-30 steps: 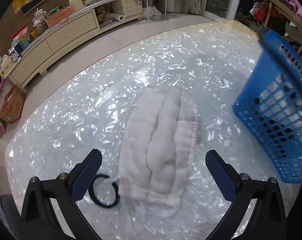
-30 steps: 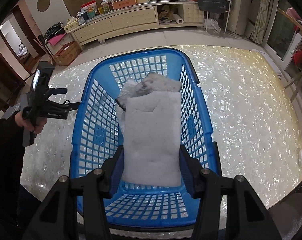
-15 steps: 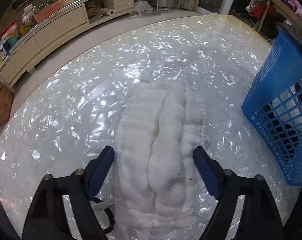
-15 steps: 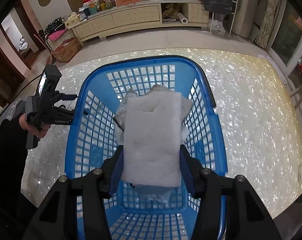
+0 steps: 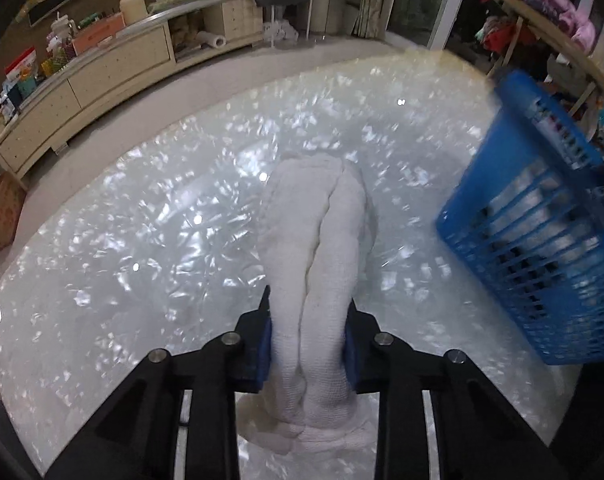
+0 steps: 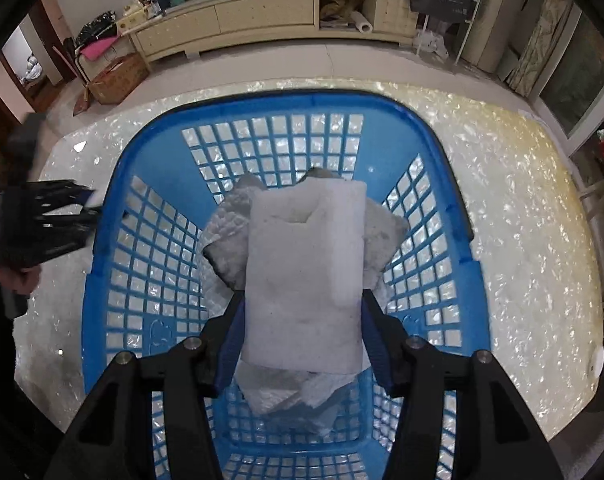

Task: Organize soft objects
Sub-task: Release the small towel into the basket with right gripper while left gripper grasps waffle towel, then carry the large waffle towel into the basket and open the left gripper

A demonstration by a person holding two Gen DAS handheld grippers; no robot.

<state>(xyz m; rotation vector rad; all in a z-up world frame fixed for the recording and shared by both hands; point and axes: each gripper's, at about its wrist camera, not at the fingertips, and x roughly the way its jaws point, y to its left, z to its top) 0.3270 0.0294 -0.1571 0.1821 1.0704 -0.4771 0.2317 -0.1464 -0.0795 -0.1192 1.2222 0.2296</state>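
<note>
Two soft pieces bound for the blue basket

The left gripper, jaws closing, bunches a white towel beside the basket to lift it; the right gripper, jaws opening, lowers a white pad inside to release it.

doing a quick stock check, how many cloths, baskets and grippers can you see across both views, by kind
White cloths: 2, a bunched towel on the table and a flat pad over the basket
Grey cloths: 1, crumpled in the basket
Blue baskets: 1
Grippers: 2, left gripper and right gripper
Total: 6
</note>
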